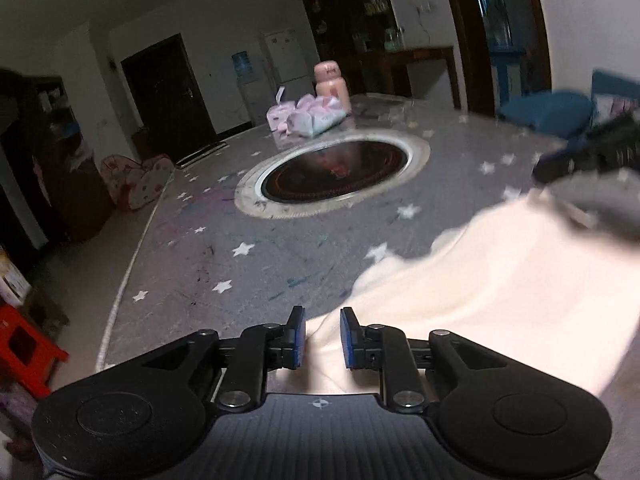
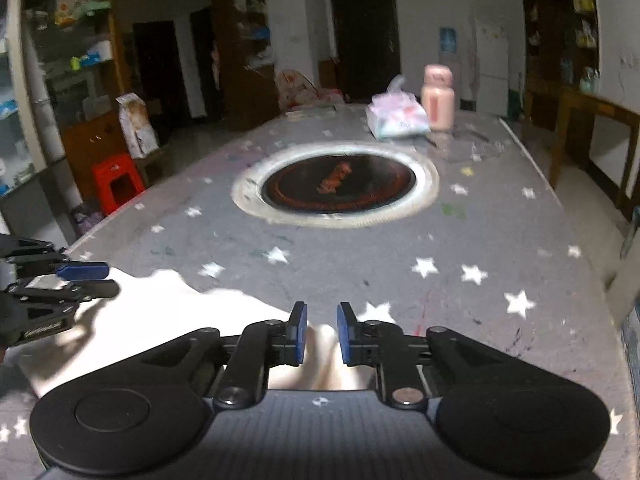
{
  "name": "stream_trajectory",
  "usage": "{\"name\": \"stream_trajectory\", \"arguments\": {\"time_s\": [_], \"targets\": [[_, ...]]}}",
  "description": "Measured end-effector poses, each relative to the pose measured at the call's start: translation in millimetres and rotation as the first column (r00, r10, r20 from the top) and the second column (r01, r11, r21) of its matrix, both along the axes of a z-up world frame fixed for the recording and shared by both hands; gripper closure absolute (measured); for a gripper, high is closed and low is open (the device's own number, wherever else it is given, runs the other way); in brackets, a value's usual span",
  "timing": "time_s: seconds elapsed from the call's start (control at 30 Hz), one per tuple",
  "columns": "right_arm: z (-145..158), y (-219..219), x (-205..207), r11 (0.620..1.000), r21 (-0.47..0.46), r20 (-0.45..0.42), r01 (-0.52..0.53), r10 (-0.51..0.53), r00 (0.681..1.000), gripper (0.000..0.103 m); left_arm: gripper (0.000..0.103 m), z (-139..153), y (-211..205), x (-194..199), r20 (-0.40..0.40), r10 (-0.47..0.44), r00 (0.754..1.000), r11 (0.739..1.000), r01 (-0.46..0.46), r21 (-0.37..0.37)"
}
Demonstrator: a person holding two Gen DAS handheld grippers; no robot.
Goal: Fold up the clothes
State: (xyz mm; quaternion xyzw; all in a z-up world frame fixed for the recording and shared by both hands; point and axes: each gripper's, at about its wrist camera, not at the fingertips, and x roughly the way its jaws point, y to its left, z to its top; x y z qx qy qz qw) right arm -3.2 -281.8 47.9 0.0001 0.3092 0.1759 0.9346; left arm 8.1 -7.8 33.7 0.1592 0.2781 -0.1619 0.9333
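On the near part of the star-patterned grey table (image 1: 224,248), a cream garment (image 1: 480,292) lies spread, its long axis running left to right between the two tools. The left gripper (image 1: 322,334) has its jaws parted around the cloth's left end. The right gripper (image 2: 322,332) likewise stands parted over a bunched fold. Farther off, a round inset burner (image 2: 338,184), then a pink bottle (image 2: 438,98).

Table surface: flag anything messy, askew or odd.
The grey star-print table cover carries scattered ink-like scribbles and stains, dense near its right edge. The cream garment lies rumpled with a wavy far edge, unfolded. Nothing appears spilled or broken.
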Motion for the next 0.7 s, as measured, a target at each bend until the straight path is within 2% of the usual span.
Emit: {"name": "stream_trajectory", "arguments": {"time_s": [0.1,0.3,0.5,0.7], "targets": [[1.5,16.6,0.2,0.997,0.027,-0.021,-0.078,0.079,0.997,0.087,0.082,5.4,-8.0,-7.1,-0.018,-0.044,0.999,0.998,0.043,-0.040],[-13.3,48.9,22.8,0.991,0.046,-0.063,-0.129,0.132,0.989,0.087,0.081,0.6,-25.8,-0.7,-0.057,-0.088,0.995,0.994,0.084,-0.070],[-31.7,50.8,36.6,0.996,0.049,-0.105,-0.070,0.075,0.992,0.088,0.082,-14.2,-24.4,22.6,-0.124,-0.046,0.991,0.992,0.031,-0.125],[-24.3,30.3,27.0,0.997,0.068,-0.096,-0.033,0.039,0.995,0.087,0.081,-13.4,-23.2,18.4,-0.108,-0.052,0.993,0.990,0.037,-0.133]]}}
